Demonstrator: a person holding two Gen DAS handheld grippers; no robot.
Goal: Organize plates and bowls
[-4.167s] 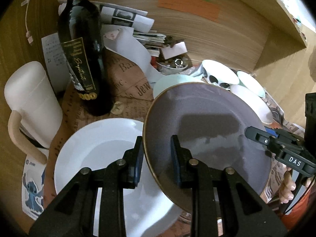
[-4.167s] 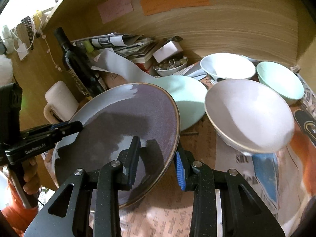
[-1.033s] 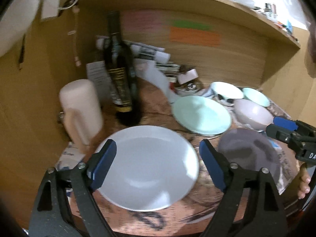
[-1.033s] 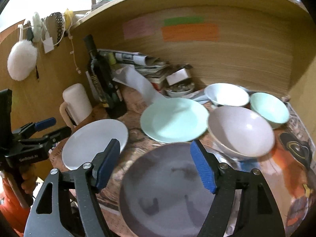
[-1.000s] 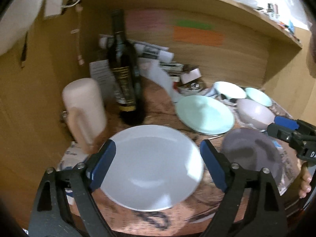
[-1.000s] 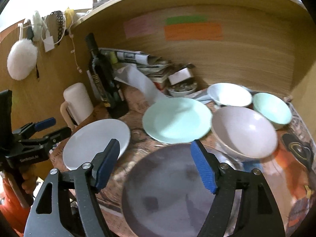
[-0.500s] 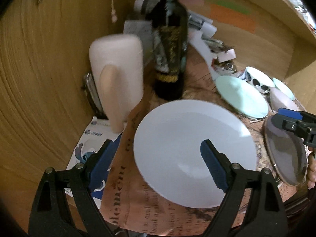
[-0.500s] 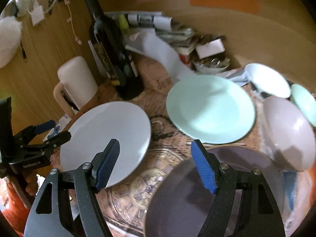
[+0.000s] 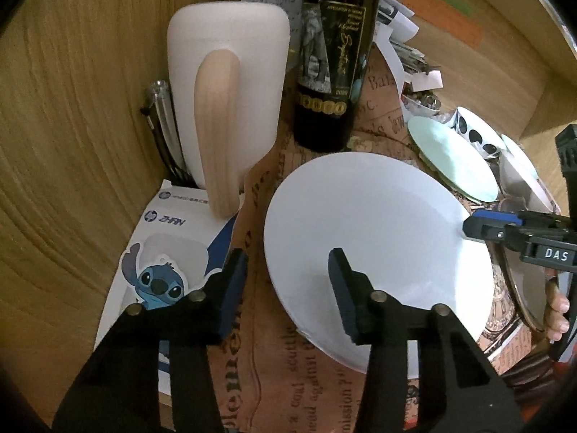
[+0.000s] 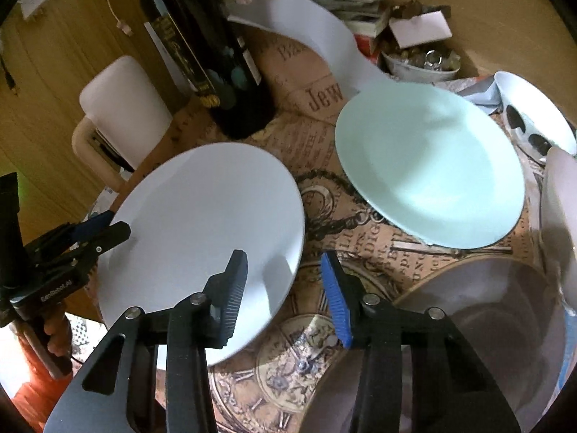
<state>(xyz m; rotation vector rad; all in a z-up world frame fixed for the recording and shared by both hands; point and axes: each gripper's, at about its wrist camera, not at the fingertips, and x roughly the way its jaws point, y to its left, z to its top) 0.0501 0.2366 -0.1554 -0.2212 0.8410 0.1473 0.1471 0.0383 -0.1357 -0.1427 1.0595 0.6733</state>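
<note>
Left gripper [image 9: 286, 274]: you see it low in the left wrist frame, astride the left rim of the white plate [image 9: 375, 231]. 1 finger stands outside the rim over the patterned cloth [image 9: 267, 353]; the other stands over the plate's face. The jaws are closing, the rim lies between them, and the pads are not yet pressed on it.
Right gripper [image 10: 285, 281]: you see it low in the right wrist frame, astride the right rim of the same plate. 1 finger is over the plate; the blue-padded one is over the cloth. The jaws are closing with the rim between them and a gap still showing.
White plate: it lies flat on the cloth, centre of the left wrist frame and centre left of the right wrist frame.
Mint plate [image 10: 429, 166]: upper right of the right wrist frame, apart from the white plate.
Grey plate [image 10: 468, 328]: lower right of the right wrist frame.
Bowls: a spotted bowl [image 10: 533, 119] sits at the right edge, upper half; a pale bowl [image 10: 559, 209] is just below it, cut off by the frame.
Bottle [image 9: 333, 61]: upright, top centre of the left wrist frame, behind the white plate.
Jug [image 9: 227, 86]: upper left of the left wrist frame, just beside the bottle.
Hands: fingers on each handle show at the frame edges.
</note>
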